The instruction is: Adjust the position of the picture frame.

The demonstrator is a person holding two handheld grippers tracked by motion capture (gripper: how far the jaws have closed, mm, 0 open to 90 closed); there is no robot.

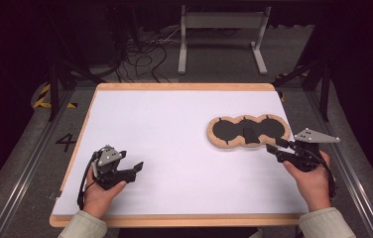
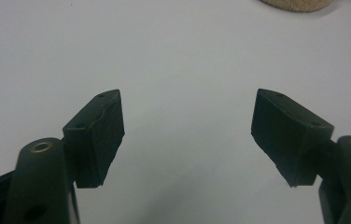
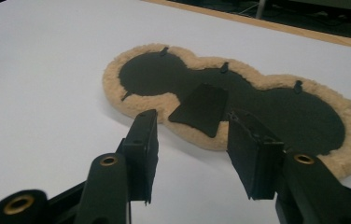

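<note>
A three-lobed pad [image 1: 224, 130] with a black face and a tan fleecy rim lies flat on the right half of the white tabletop [image 1: 174, 124]. A small black flap [image 1: 249, 134] sits at its front middle. My right gripper [image 1: 273, 150] is at the pad's front right edge, open. In the right gripper view the jaws of the right gripper [image 3: 192, 119] stand either side of the flap [image 3: 201, 105] without pressing on it, and the pad [image 3: 276, 107] stretches beyond. My left gripper [image 1: 135, 170] rests far off at the front left, open over bare table; its jaws [image 2: 187, 121] hold nothing.
The white top has a wooden border [image 1: 184, 87]. Behind the table stand a grey metal frame [image 1: 221, 34] and loose cables [image 1: 145, 54] on the floor. A strip of the fleecy rim [image 2: 299, 4] shows at the top of the left gripper view.
</note>
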